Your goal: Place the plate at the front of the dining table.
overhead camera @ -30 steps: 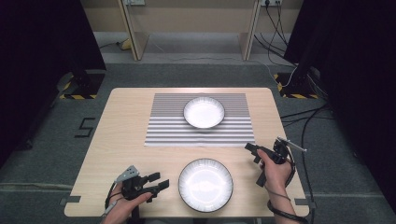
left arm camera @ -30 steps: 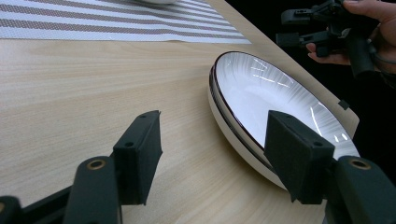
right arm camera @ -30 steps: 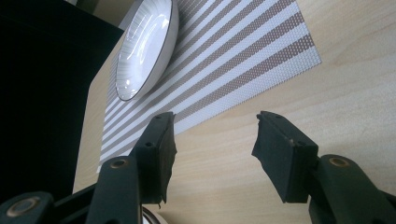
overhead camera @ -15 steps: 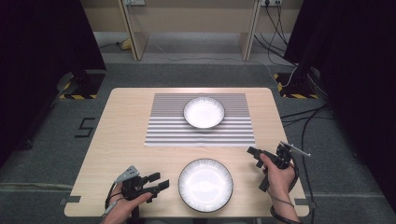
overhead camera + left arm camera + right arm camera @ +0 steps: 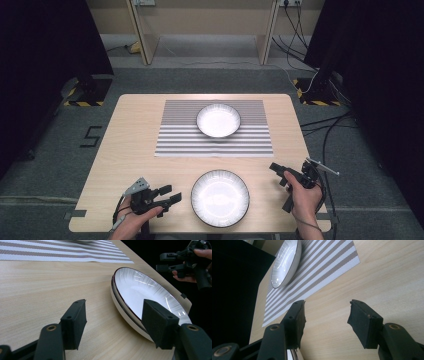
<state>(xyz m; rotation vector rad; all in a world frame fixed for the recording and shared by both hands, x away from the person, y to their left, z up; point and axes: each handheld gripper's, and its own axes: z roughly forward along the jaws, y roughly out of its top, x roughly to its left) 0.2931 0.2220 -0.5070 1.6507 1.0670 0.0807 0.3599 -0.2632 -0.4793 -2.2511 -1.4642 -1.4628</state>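
Observation:
A white plate (image 5: 220, 197) with a dark rim lies near the table's front edge. A white bowl (image 5: 218, 120) sits on a striped placemat (image 5: 215, 142) farther back. My left gripper (image 5: 171, 194) rests low, just left of the plate, open and empty. In the left gripper view its jaws (image 5: 115, 308) stand wide apart, with the plate (image 5: 147, 290) close ahead on the right. My right gripper (image 5: 278, 174) hovers right of the plate, open and holding nothing. The right gripper view looks between its jaws (image 5: 327, 307) toward the bowl (image 5: 285, 263) and the placemat (image 5: 324, 262).
The wooden table (image 5: 135, 135) has bare surface at the left and right of the placemat. Cables (image 5: 325, 130) run over the grey floor to the right. Dark screens stand at both sides, and desk legs (image 5: 140, 35) rise beyond the far edge.
My right gripper has drifted a little toward the table's front edge and to the right, still open. The left gripper, plate and bowl have stayed put.

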